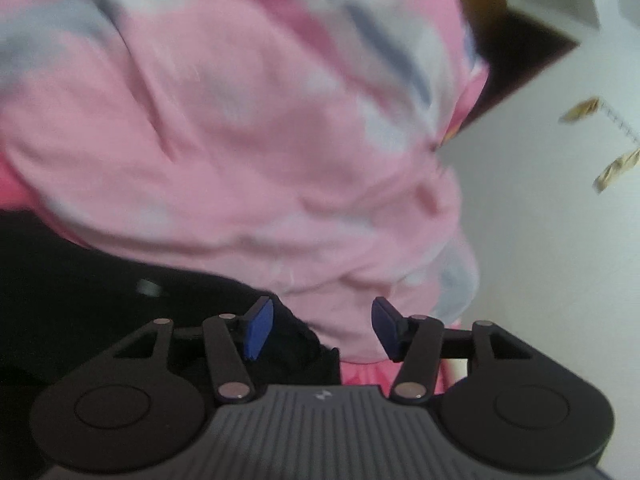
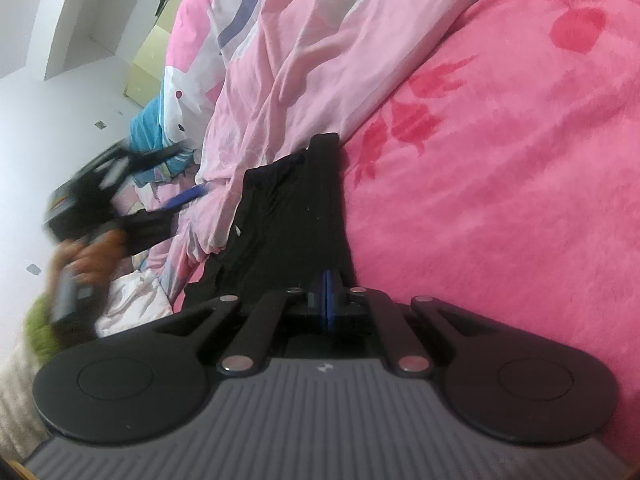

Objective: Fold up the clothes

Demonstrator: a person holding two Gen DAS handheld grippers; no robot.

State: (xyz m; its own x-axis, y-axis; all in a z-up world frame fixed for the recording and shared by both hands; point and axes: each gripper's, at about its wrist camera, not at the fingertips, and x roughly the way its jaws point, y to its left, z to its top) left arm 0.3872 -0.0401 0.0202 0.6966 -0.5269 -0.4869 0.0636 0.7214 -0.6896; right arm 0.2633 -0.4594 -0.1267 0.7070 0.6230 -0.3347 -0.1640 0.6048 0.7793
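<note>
- Right now the left gripper (image 1: 322, 328) is open, and nothing sits between its blue pads (image 1: 258, 330).
- Its picture is blurry.
- Just past those pads lies a dark piece of clothing (image 1: 120, 280), with a big pink quilt (image 1: 260, 128) bunched up behind it.
- Off to the right in that view are a pale wall (image 1: 560, 240) and a brown cupboard (image 1: 516, 40).
- The right gripper (image 2: 327, 296) is closed tight, with its two blue pads (image 2: 325, 292) pressed together.
- The pads pinch the near edge of the black clothing (image 2: 288, 216); how much cloth is caught, I cannot tell.
- That black clothing lies flat on the bed, stretched away from the right gripper in a long strip.
- One side of it touches the bright pink blanket (image 2: 500, 200) with red leaf shapes.
- The other side touches the light pink quilt (image 2: 288, 72).
- From the right view, the left gripper (image 2: 188, 196) is a blur held up beside the quilt, with a person's hand (image 2: 92, 256) around its handle.
- A blue and white cloth (image 2: 160, 128) lies farther back, near a pale yellow cabinet (image 2: 150, 64).
</note>
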